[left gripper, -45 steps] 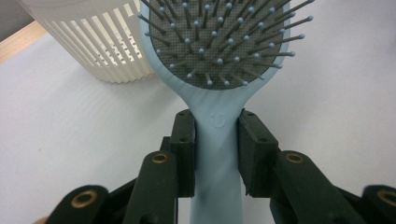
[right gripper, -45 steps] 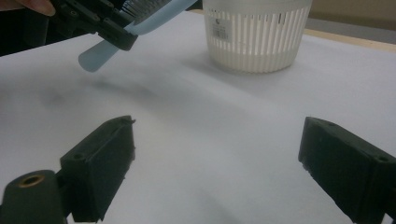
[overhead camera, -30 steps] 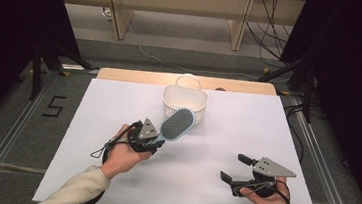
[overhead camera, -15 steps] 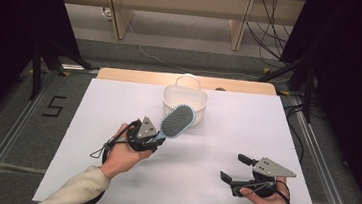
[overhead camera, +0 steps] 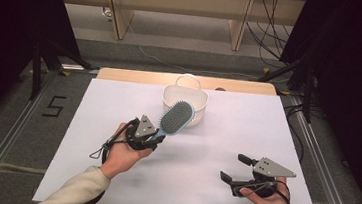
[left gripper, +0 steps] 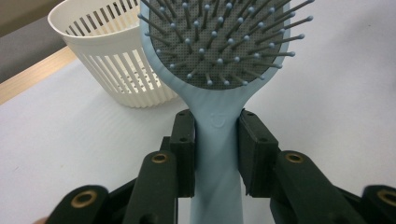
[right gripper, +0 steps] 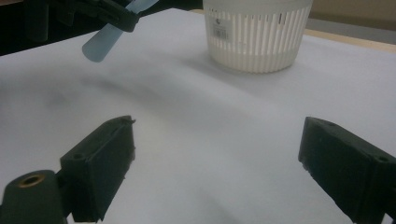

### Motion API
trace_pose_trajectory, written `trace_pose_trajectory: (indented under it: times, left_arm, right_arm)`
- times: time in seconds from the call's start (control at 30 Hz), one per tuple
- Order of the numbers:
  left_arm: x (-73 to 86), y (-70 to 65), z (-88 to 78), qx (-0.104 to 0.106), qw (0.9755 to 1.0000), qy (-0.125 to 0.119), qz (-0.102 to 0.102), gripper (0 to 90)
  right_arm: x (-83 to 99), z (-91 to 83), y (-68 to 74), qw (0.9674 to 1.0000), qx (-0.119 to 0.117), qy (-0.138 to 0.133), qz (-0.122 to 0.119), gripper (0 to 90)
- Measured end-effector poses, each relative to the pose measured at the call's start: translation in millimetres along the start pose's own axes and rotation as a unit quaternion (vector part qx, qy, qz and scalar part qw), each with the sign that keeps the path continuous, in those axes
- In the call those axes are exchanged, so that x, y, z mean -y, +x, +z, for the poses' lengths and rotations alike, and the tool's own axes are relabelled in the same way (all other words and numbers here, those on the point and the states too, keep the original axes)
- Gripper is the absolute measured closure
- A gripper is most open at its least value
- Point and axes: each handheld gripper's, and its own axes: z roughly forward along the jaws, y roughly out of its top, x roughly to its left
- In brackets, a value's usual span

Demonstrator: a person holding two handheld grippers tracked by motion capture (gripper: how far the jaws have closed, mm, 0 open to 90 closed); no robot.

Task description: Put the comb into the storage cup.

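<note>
- A white slotted plastic basket with a loop handle stands on the white counter, toward its far edge and about midway across.
- What lies inside the basket cannot be told: the high view shows pale inner wall and the hairbrush head covers the near part of the opening.
- In the left gripper view the basket stands left of and behind the brush, its vertical slots showing pale inner wall through them; in the right gripper view the basket bears a small label high on its side.
- The left hand-held gripper has its jaws pressed against both sides of the light-blue handle of a paddle hairbrush, so the brush is firmly held.
- The hairbrush is off the counter, tilted up and away from the person, bristles facing up; its oval head sits in front of the near rim of the basket in the high view, and whether it touches the rim cannot be told.
- In the left gripper view the hairbrush runs straight up between the two black jaws, grey cushion and ball-tipped pins at the top.
- The right hand-held gripper rests low over the near right part of the counter, well apart from the basket, jaws spread wide with nothing between them.
- In the right gripper view the end of the brush handle juts from the other gripper at upper left.
</note>
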Motion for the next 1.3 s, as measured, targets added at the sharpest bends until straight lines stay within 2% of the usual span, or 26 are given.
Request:
trace_pose_trajectory:
  times: [0.37,1.3]
  left_arm:
    - [-0.9,2.4,-2.3,-0.012,0.9997,-0.018,-0.012,69.6]
    - [-0.9,6.3,-4.2,-0.023,0.9988,-0.038,-0.023,69.6]
  right_arm:
    - [0.1,0.0,-0.1,1.0,0.0,-0.001,0.0,11.4]
    - [0.2,0.2,0.0,1.0,0.0,0.0,0.001,11.6]
